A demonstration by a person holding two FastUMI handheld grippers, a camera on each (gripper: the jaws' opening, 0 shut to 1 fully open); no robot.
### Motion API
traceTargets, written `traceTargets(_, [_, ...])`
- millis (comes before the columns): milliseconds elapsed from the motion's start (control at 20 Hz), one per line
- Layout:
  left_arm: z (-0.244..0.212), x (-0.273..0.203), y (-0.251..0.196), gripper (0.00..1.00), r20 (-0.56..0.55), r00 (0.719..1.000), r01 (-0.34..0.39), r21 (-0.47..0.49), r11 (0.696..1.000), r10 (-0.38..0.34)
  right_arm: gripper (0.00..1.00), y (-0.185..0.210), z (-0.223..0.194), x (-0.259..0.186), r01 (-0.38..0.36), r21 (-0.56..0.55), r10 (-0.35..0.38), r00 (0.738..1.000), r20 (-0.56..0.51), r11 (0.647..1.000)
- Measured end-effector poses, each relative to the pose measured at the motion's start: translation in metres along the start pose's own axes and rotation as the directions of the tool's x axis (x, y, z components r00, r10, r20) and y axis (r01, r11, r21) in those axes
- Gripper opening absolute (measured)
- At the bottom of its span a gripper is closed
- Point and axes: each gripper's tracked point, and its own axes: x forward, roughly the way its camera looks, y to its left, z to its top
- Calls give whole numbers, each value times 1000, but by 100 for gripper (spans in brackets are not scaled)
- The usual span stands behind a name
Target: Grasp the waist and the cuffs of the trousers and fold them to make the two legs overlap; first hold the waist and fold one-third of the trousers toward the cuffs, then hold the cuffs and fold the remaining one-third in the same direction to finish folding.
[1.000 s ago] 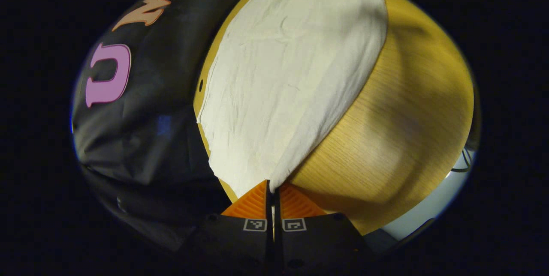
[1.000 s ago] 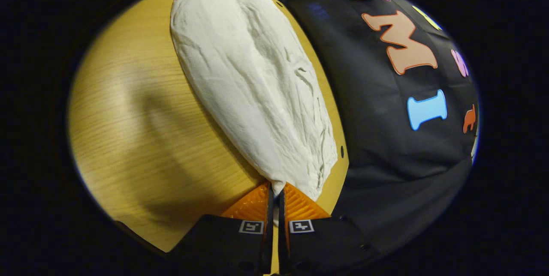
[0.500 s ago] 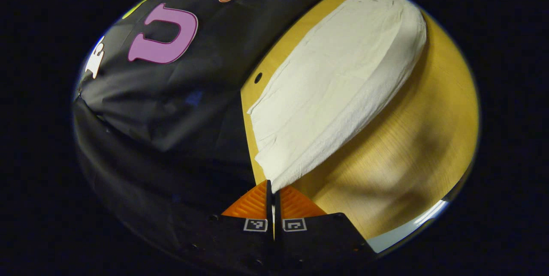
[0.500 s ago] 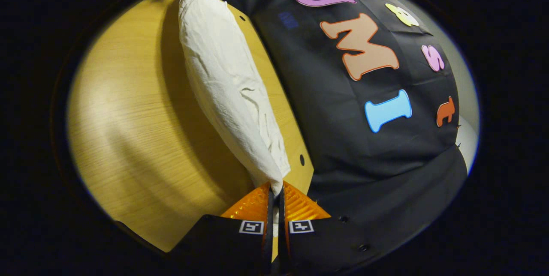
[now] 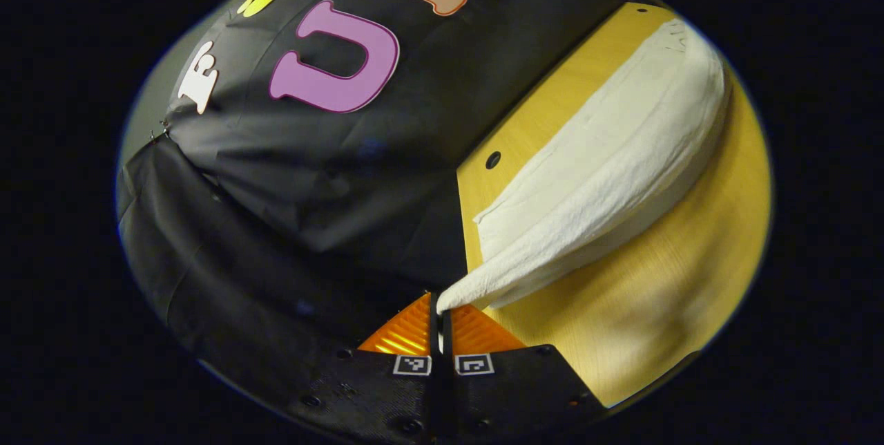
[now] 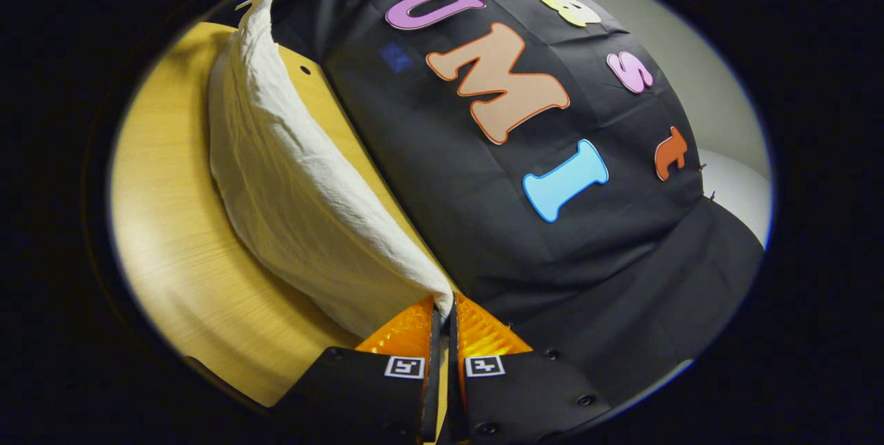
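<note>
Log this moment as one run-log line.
left gripper: shut on white cloth trousers | right gripper: shut on trousers | trousers: edge lifted off yellow wooden table | fold: unfinished

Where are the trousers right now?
The trousers hang between the left gripper and the right gripper, each shut on a corner, sagging onto the wooden table beside the black wall cloth.

I count one pair of white trousers [image 5: 608,168], running up and away from my left gripper [image 5: 442,310], whose two fingers are closed on one corner of the cloth. One wooden table [image 5: 663,293] lies beyond it. My right gripper [image 6: 443,307], again two fingers, pinches another corner. That makes two grippers, four fingers.
</note>
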Motion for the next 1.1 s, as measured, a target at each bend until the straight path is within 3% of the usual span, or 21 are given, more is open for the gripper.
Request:
traceTargets(200, [25,41,3,0,21,1000,11,-58,998,-10,7,-1,15,28,41,24,-40,999,-16,999])
traceTargets(600, [70,137,-20,0,72,993,101,-24,995,-99,7,14,17,91,75,16,-73,991,-109,997])
traceTargets(850, [74,182,-52,0,70,984,165,-48,985,-162,7,51,6,136,41,9,-39,983,-177,999])
traceTargets(1100, [73,213,-74,0,68,979,194,-39,980,-191,7,96,-17,165,-42,-10,39,968,-248,999])
